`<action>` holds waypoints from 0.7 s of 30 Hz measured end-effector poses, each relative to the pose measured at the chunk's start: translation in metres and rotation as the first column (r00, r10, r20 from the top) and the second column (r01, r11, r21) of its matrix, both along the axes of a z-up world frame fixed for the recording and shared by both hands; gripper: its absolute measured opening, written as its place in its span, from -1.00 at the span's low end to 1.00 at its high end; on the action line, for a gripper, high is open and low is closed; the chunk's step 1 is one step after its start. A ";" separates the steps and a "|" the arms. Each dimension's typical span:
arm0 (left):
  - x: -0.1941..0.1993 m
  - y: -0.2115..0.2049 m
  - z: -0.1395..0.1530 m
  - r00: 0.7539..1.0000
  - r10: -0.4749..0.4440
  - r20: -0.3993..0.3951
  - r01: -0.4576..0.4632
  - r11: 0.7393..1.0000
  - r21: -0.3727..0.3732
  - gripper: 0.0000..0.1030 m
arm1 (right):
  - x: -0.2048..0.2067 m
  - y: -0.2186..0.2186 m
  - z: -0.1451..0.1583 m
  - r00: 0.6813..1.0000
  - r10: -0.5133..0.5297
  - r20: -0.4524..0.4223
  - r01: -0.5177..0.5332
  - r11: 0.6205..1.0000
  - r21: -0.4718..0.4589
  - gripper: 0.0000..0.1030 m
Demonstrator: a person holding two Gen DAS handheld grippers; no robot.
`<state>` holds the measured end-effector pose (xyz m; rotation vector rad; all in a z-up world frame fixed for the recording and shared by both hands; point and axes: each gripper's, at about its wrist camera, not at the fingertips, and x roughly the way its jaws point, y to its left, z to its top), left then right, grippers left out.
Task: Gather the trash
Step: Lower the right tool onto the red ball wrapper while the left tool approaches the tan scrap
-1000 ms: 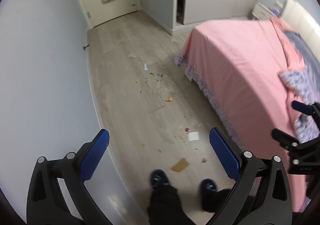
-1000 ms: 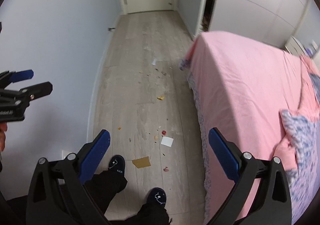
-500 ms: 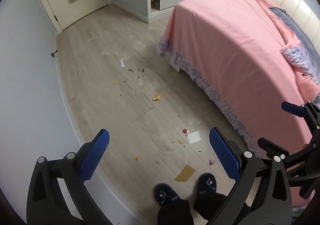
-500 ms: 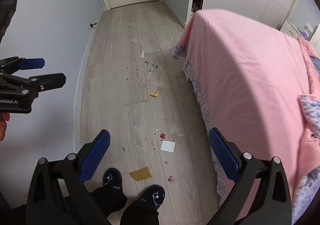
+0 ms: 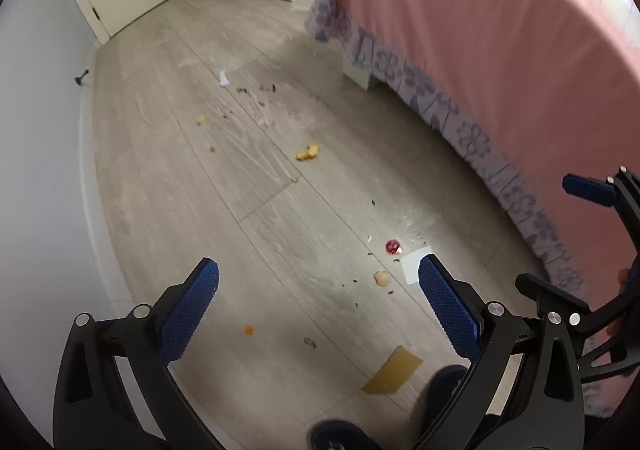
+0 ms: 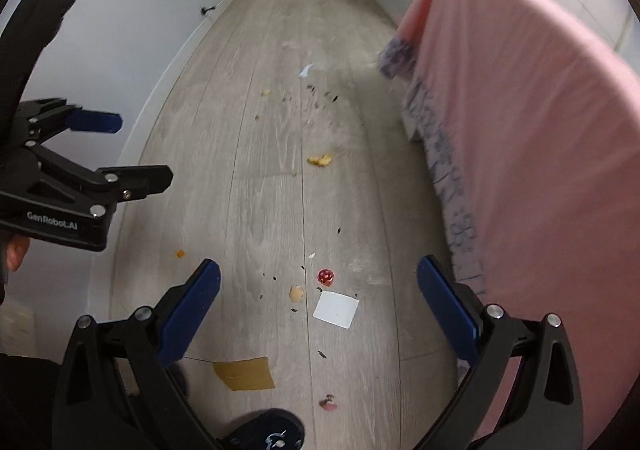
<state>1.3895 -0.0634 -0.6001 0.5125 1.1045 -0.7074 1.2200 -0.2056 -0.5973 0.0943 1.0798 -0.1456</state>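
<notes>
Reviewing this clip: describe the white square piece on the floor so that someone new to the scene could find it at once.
Start at the pink bed and look down to the wooden floor beside its near end. The white square card lies flat there, with a small red round scrap just beyond it and a brown cardboard piece nearer the person's feet. It is the only clean white, straight-edged square among the crumbs.

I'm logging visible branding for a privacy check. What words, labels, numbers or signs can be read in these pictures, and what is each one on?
"GenRobot.AI": printed in pale letters on the black body of the left gripper, seen in the right wrist view.
White card on the floor: blank on the side that shows.
Brown cardboard piece: no print visible.
No other text, numbers or signs can be read.
</notes>
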 end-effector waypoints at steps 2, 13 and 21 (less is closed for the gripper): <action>0.000 0.000 -0.029 1.000 -0.018 -0.005 0.018 1.000 -0.012 0.89 | 0.002 -0.002 -0.028 1.000 0.006 0.001 -0.006 1.000 0.001 0.86; -0.019 0.001 -0.200 0.971 -0.240 -0.010 0.240 0.971 -0.003 0.89 | 0.026 -0.013 -0.180 0.999 0.032 0.017 -0.032 0.999 -0.036 0.86; -0.034 -0.016 -0.264 0.933 -0.360 -0.004 0.360 0.932 -0.039 0.88 | 0.034 -0.014 -0.244 0.997 0.069 0.032 -0.070 0.997 0.012 0.86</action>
